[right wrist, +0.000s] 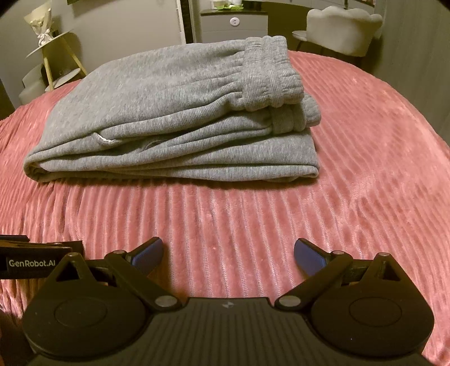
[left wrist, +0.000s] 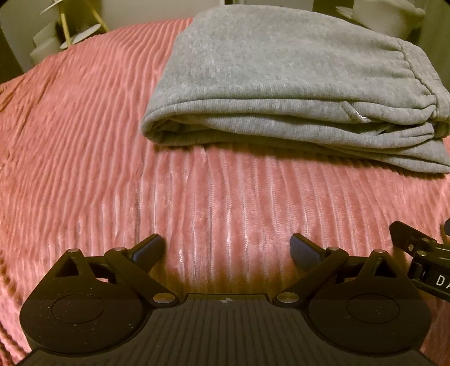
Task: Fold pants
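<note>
**Grey pants folded on the pink bed**

The grey pants (right wrist: 174,118) lie folded in a stacked bundle on the ribbed pink bedspread (right wrist: 365,169), elastic waistband (right wrist: 270,73) on top at the bundle's right end. Both tools sit apart from the fabric, near the bed's front. The left gripper (left wrist: 227,249) has its jaws spread wide, holding nothing. The right gripper (right wrist: 228,253) is likewise spread and empty. A pale chair (right wrist: 343,31) stands beyond the bed.

A ribbed pink blanket (right wrist: 281,225) lies before a pale chair (right wrist: 343,31) and drawer unit (right wrist: 233,26).
</note>
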The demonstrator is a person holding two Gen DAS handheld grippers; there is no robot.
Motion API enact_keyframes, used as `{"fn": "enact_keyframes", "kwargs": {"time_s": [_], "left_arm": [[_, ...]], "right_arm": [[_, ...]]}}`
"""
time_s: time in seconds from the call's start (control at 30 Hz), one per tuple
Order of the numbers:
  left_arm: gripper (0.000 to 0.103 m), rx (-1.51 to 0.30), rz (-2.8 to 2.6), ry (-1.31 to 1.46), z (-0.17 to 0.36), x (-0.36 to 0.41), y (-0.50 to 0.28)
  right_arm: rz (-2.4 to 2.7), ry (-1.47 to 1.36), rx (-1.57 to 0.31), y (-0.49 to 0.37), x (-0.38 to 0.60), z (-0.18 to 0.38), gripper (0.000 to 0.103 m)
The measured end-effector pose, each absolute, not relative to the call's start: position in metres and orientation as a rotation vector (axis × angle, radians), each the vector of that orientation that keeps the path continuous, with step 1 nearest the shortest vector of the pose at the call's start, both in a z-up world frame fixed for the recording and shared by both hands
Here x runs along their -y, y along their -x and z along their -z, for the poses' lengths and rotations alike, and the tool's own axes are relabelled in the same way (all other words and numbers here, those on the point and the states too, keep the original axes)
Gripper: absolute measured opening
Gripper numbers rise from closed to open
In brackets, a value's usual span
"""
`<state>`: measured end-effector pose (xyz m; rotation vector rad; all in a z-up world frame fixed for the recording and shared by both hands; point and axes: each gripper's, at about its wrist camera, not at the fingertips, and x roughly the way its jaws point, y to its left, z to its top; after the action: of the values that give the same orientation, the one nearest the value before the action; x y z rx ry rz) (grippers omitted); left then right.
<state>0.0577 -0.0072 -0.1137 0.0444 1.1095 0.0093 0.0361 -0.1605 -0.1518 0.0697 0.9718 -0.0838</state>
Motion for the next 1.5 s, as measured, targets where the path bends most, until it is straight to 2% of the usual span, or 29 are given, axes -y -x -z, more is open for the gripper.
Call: {"fn": "enact_keyframes", "kwargs": {"time_s": [1.5], "left_arm": [[0.102,-1.109,-0.014,-0.051,0.1146,0.0075,-0.0569]], "right_arm": [[0.081,-0.083,-0.979,-0.0356,0.1632,0.1533,0.099]]}}
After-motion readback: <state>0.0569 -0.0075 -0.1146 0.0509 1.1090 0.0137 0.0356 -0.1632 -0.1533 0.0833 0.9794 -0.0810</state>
